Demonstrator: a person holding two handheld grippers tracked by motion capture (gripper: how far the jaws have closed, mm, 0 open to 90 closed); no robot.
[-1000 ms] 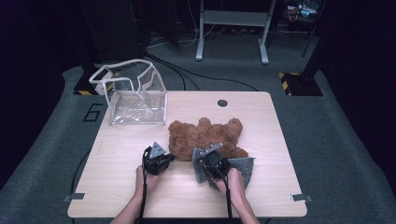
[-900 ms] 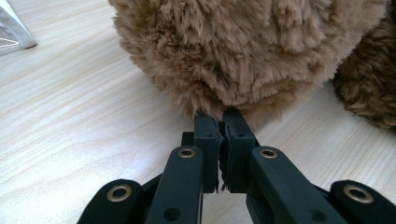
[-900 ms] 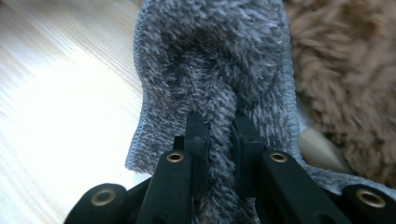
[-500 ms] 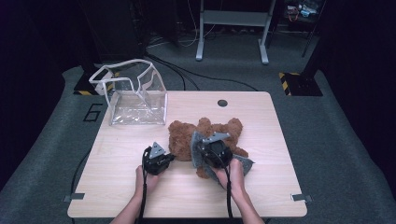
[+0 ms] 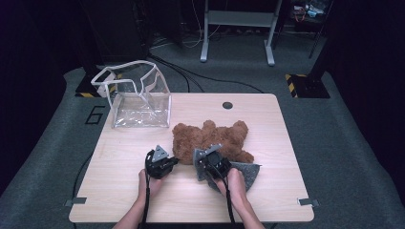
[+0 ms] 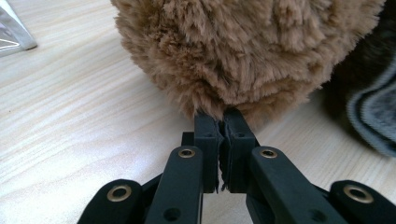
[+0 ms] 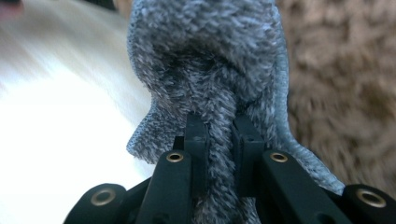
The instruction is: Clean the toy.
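Pinching fluffy grey cloth (image 7: 210,84), right tongs (image 7: 219,135); shaggy brown plush (image 5: 210,138) beside.

We read just one mark, a dark numeral "6" (image 5: 97,115) on the grey floor mat (image 5: 57,143), left of the table's (image 5: 267,124) far left corner.

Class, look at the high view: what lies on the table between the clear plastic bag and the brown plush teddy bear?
Nothing: in the high view, only bare wooden tabletop separates the clear plastic bag from the brown plush teddy bear.
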